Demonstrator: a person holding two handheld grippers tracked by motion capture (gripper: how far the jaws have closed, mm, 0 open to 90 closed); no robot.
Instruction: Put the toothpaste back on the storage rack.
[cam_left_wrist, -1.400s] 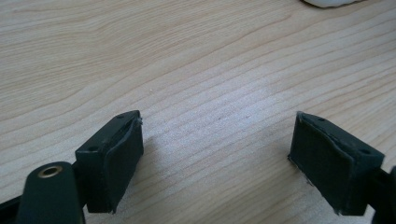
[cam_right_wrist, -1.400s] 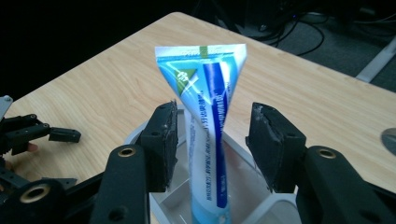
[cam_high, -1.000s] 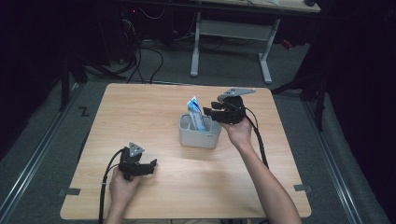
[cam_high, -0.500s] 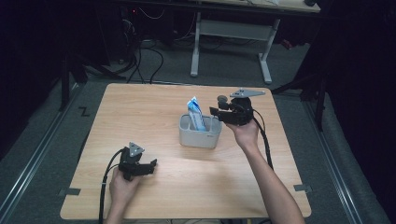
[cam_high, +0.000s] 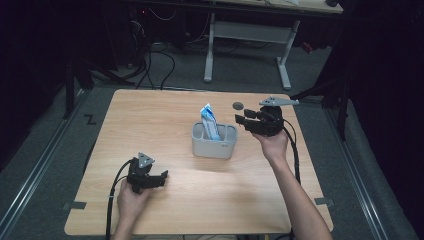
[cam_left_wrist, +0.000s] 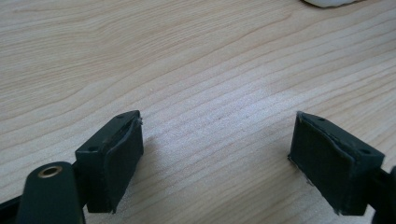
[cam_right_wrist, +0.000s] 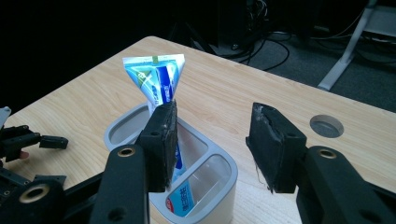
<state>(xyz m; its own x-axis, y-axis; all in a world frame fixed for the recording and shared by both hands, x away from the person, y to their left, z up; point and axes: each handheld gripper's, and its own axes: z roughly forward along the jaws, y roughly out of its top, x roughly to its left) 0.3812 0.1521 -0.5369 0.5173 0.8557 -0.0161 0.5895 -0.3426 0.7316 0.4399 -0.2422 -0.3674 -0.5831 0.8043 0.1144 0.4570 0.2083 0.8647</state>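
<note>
Right tongs (cam_high: 241, 121) beside holder (cam_high: 214, 145) rim

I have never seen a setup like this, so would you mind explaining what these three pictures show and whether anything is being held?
There is no robot here: a person holds a hand-operated pair of tongs in each hand at a wooden table. The high view looks down from above. The left tongs rest low near the table's front, and the right tongs are raised beside a grey holder. The other two pictures come from cameras riding on the tongs, looking along their black jaws. In the left gripper view the jaws stand wide apart over bare wood. In the right gripper view the jaws are also apart, just in front of the holder, where a blue and white toothpaste tube stands upright in one compartment. Neither pair holds anything.
</note>
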